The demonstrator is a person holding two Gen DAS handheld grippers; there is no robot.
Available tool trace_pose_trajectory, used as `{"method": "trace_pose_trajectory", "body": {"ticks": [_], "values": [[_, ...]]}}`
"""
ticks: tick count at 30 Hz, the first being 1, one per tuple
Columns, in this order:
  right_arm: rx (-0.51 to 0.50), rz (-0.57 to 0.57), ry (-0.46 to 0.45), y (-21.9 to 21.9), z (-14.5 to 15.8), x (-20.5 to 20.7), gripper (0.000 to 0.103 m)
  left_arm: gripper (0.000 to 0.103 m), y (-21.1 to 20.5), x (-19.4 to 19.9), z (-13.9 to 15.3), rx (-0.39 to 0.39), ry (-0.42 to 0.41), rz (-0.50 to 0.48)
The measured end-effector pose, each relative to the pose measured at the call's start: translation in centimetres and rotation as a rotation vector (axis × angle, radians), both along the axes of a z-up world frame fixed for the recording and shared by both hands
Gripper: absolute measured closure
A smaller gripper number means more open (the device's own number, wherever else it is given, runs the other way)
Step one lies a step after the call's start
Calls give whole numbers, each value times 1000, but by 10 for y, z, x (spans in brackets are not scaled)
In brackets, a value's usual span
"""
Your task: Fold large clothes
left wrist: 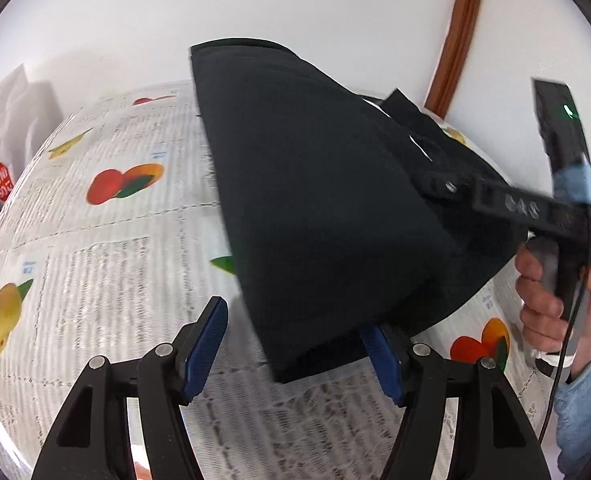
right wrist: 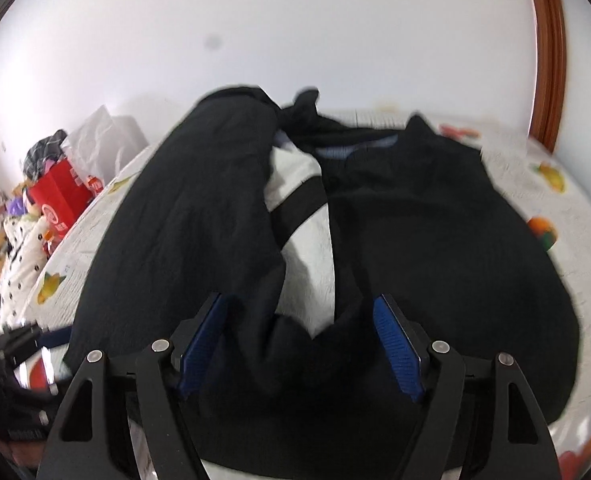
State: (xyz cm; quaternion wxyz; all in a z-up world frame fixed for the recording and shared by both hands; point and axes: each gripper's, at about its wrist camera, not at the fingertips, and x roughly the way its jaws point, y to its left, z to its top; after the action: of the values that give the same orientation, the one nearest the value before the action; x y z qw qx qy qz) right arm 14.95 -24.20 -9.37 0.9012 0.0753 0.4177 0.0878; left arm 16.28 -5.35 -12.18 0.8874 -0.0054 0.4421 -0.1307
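Note:
A large black garment (left wrist: 319,200) lies partly folded on a table covered with a fruit-print cloth (left wrist: 107,248). In the left wrist view my left gripper (left wrist: 295,344) is open, its blue pads wide apart; the garment's near edge drapes over the right pad (left wrist: 379,356). The right gripper's body (left wrist: 535,208), held by a hand, reaches over the garment from the right. In the right wrist view my right gripper (right wrist: 299,344) is open over the black garment (right wrist: 435,240), which shows a white lining (right wrist: 303,216) between two black folds. Black fabric lies between its pads.
A white bag (left wrist: 15,116) and a red box (right wrist: 61,196) stand at the table's left end beside spotted fabric (right wrist: 19,248). A white wall is behind. A brown wooden frame (left wrist: 459,36) curves up at the right.

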Motion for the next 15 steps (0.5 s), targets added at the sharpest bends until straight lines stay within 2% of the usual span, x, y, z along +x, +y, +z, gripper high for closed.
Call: {"method": "trace_pose_trajectory", "body": {"ticks": [2, 3, 4, 5, 6, 9, 11, 15], "values": [[54, -20, 4, -3, -4, 6, 33, 37, -6, 2, -5, 24, 16, -2], [69, -17, 1, -2, -4, 7, 46, 36, -10, 1, -7, 46, 12, -2], [71, -12, 4, 0, -4, 9, 52, 35, -15, 1, -7, 73, 6, -5], [63, 3, 8, 4, -4, 11, 64, 35, -17, 0, -8, 86, 6, -5], [53, 31, 2, 8, -1, 11, 84, 35, -19, 1, -8, 95, 7, 0], [34, 63, -52, 11, 17, 6, 92, 35, -19, 5, -8, 77, 21, 21], [91, 59, -162, -4, 43, -11, 93, 35, -20, 6, -9, 72, 18, 25], [169, -7, -315, -42, 72, -44, 93, 35, -19, 3, -9, 83, 9, 29]]}}
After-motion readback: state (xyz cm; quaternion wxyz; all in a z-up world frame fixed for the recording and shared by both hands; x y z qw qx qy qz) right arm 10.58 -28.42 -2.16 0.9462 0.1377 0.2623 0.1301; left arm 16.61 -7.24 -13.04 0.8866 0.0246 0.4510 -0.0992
